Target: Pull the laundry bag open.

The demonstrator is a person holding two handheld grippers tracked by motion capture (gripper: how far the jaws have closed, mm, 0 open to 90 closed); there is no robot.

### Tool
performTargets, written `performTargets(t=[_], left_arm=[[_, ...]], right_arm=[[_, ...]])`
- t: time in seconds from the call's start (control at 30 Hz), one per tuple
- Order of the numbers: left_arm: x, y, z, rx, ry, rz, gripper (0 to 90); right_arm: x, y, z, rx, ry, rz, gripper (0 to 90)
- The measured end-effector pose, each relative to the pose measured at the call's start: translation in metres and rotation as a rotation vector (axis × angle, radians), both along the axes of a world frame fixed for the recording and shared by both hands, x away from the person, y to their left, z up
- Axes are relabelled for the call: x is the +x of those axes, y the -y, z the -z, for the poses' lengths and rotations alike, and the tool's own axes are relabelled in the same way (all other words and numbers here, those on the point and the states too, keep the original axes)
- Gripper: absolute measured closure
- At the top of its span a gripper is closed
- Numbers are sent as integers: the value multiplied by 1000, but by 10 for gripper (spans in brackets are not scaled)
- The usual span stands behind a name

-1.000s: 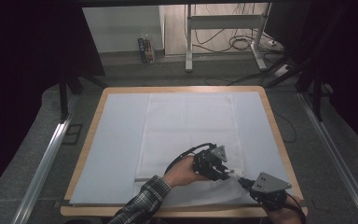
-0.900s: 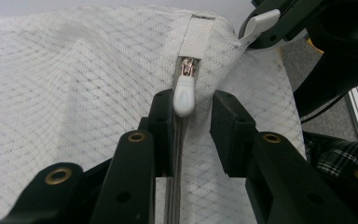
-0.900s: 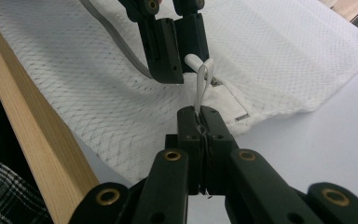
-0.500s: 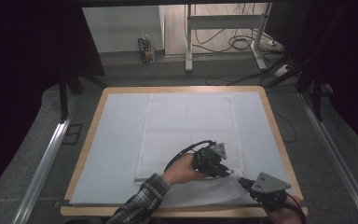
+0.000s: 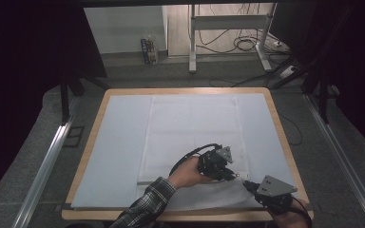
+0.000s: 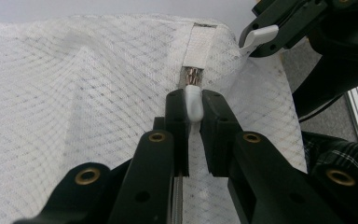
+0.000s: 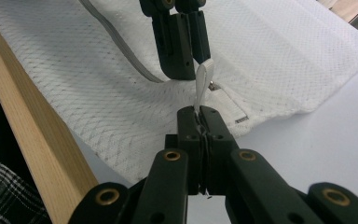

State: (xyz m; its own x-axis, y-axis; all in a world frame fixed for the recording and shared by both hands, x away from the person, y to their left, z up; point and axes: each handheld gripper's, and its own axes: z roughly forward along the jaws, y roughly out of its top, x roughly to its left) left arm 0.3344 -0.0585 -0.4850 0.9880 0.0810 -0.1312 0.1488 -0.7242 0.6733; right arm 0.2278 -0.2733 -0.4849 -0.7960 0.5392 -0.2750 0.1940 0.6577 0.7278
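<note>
High view: since a second ago almost nothing has shifted; one mesh bag (image 5: 192, 142) lies on the worktop's middle toward the near edge, with both grippers near its near right corner, so the zipper work looks stalled or just starting

Left gripper view: the left gripper (image 6: 194, 109) is clenched on the one white zipper pull (image 6: 193, 100)

Right gripper view: the right gripper (image 7: 199, 122) pinches bag fabric at the zipper's end; two grippers, one bag

The left hand-held gripper (image 6: 194, 105) pinches a white zipper pull (image 6: 192, 100) on the white mesh bag (image 6: 74, 93); the right hand-held gripper (image 6: 261, 36) grips the bag's corner.
</note>
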Motion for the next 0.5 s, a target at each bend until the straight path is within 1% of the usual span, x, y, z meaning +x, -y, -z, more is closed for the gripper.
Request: performTargets(t=[0.03, 0.07, 0.1, 0.17, 0.2, 0.27, 0.3, 0.37, 0.4, 0.5], left_arm=[[1, -1, 0, -5, -21, 8, 823], [1, -2, 1, -12, -32, 11, 824], [1, -2, 1, -14, -34, 11, 824], [0, -2, 2, -23, -52, 25, 823], [1, -3, 2, -15, -42, 37, 823], [0, -2, 2, -21, -53, 40, 819], [-1, -2, 2, -22, -51, 38, 817], [1, -2, 3, -27, -67, 37, 812], [1, -3, 4, -28, -68, 34, 811], [2, -3, 4, -41, -97, 34, 805]], right_arm=[[0, 0, 0, -1, 0, -1, 866], [0, 0, 0, -1, -1, -2, 866], [0, 0, 0, -1, -1, -2, 866], [0, 0, 0, -2, -2, -3, 866], [0, 0, 0, -3, -2, -3, 866], [0, -1, 0, -4, -3, -2, 866], [0, -1, 0, -6, -2, -2, 866], [0, -1, 0, -11, 0, -2, 866], [0, -1, 0, -12, 1, -1, 866], [0, -2, 1, -19, 5, 0, 866]])
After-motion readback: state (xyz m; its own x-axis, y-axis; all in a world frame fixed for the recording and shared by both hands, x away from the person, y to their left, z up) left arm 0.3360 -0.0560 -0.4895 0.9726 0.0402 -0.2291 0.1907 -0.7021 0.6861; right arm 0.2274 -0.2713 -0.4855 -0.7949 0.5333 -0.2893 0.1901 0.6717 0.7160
